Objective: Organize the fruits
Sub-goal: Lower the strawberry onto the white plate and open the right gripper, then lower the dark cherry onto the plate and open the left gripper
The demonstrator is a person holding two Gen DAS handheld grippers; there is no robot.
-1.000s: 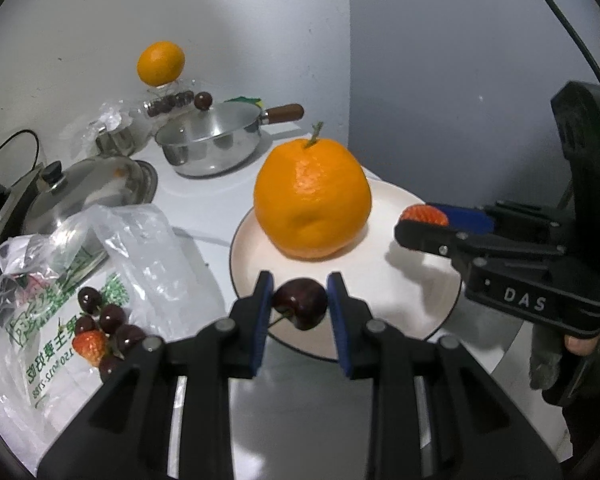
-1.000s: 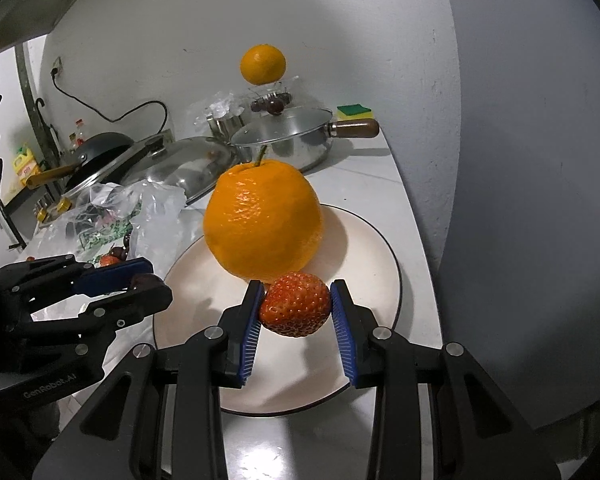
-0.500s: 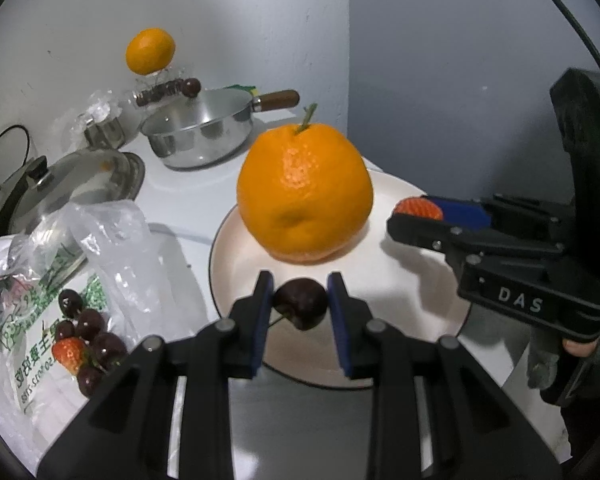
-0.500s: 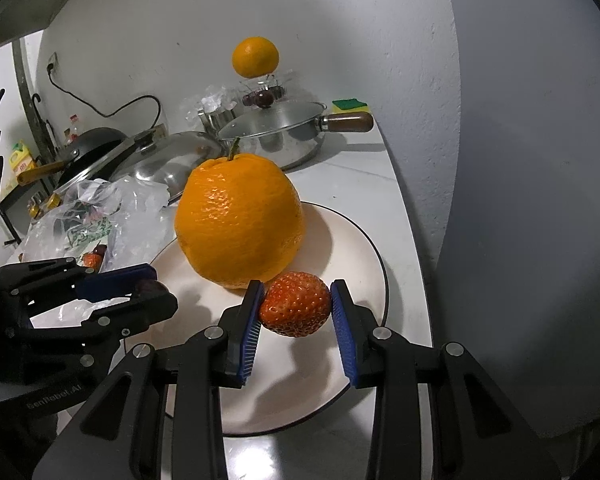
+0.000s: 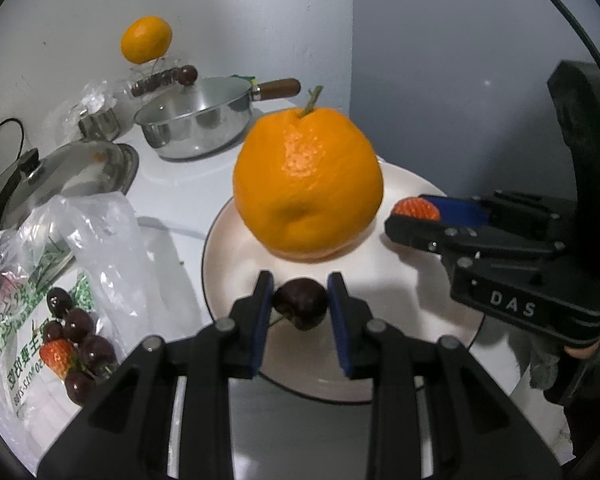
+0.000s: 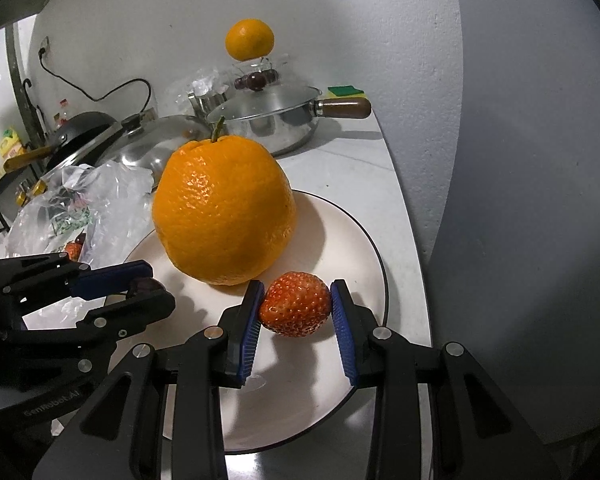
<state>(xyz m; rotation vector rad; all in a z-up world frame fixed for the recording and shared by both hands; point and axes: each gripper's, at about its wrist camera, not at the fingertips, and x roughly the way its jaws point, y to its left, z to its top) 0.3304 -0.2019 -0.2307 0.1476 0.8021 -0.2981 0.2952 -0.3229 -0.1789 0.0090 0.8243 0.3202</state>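
Observation:
A large orange (image 5: 308, 184) (image 6: 224, 212) with a green stem sits on a cream plate (image 5: 424, 276) (image 6: 352, 240). My left gripper (image 5: 300, 304) is shut on a dark cherry (image 5: 302, 306) just above the plate's near edge, in front of the orange. My right gripper (image 6: 296, 310) is shut on a red strawberry (image 6: 296, 310) over the plate's right side, beside the orange. In the left wrist view the right gripper (image 5: 416, 210) comes in from the right with the strawberry (image 5: 415, 208). In the right wrist view the left gripper (image 6: 140, 284) enters from the left.
A clear plastic bag (image 5: 76, 248) (image 6: 96, 196) left of the plate has several cherries (image 5: 80, 336) and a strawberry (image 5: 56, 354) on it. Behind stand a steel saucepan (image 5: 196, 128) (image 6: 276, 120), a pot lid (image 5: 64, 176), and a small orange (image 5: 146, 40) (image 6: 250, 38) on a glass jar. Walls close the back and right.
Both grippers have come closer to the plate and slightly lower, each still gripping its fruit. The orange looms larger in both views.

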